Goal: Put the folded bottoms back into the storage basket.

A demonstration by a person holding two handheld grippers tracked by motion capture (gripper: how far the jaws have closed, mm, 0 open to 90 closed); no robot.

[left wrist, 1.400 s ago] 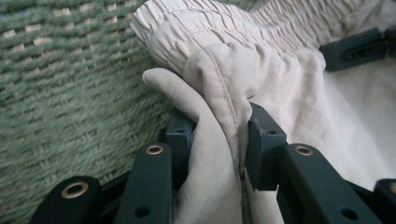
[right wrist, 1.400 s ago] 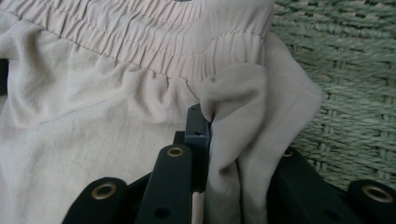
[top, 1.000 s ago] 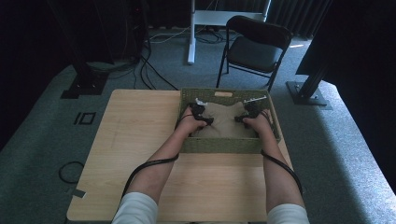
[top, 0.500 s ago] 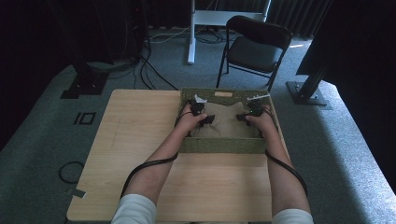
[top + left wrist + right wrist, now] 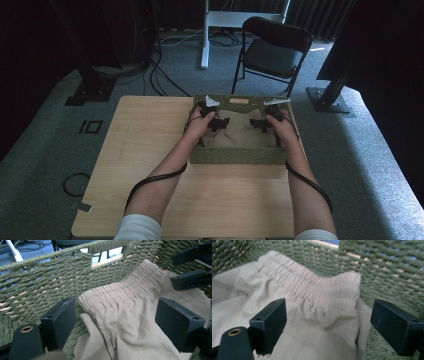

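High view: a beige cloth garment with a gathered elastic waistband (image 5: 240,135) lies inside the green woven basket (image 5: 235,156) at the far right of the wooden worktop (image 5: 145,150). Left tool (image 5: 220,123) and right tool (image 5: 257,124) hover just above it, their jaws having just been opening, now released with nothing between them.

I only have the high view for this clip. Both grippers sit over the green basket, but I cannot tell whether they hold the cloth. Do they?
Observer: No. The left gripper stands open above the beige garment, pads clear of it.
Operator: And the right?
Observer: The right gripper is open too, nothing pinched.
Operator: What garment?
Observer: It has a gathered elastic waistband, lying against the woven basket wall.
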